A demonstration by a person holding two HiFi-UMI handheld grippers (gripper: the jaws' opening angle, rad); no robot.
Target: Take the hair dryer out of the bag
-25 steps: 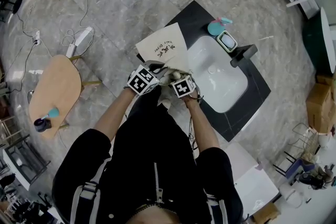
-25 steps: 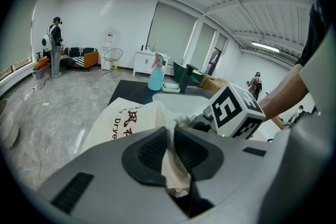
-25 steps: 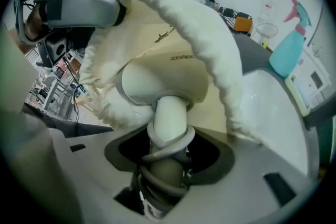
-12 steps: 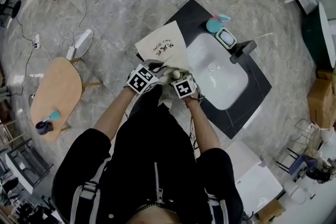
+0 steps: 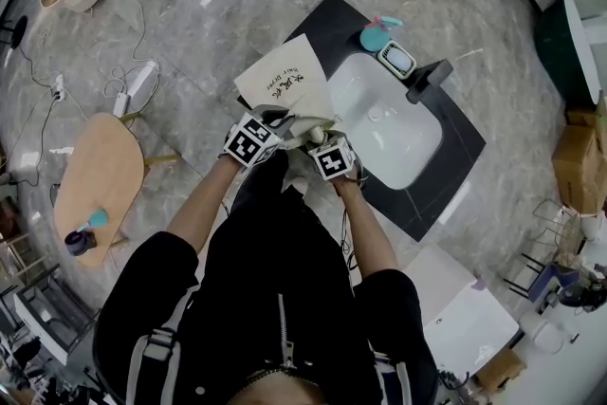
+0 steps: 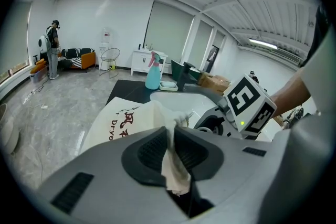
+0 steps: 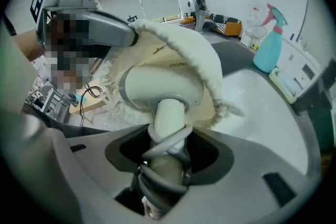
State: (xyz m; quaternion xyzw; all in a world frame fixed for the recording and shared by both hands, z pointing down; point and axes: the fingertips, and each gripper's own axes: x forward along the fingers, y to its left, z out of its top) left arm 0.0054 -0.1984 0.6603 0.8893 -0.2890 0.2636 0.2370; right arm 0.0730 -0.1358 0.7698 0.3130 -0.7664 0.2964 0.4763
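Observation:
A cream cloth bag [image 5: 283, 82] with dark print lies on the black counter left of the sink. My left gripper [image 5: 277, 122] is shut on a fold of the bag's mouth [image 6: 169, 150], pinching the cloth between its pads. The white hair dryer [image 7: 157, 86] sticks out of the bag's opening, and the bag's thick rim [image 7: 202, 60] still arches over the dryer's body. My right gripper [image 7: 165, 157] is shut on the dryer's handle, which has its grey cord wound round it. In the head view the right gripper [image 5: 320, 139] sits just right of the left one.
A white sink [image 5: 384, 128] is set in the black counter [image 5: 446, 175], with a black faucet [image 5: 429, 79], a soap dish [image 5: 396, 60] and a teal spray bottle [image 5: 375, 35] behind it. A wooden side table [image 5: 95, 180] stands at the left on the marble floor.
My right gripper has risen slightly with the dryer's handle in its jaws. The left gripper has kept still on the bag's mouth.

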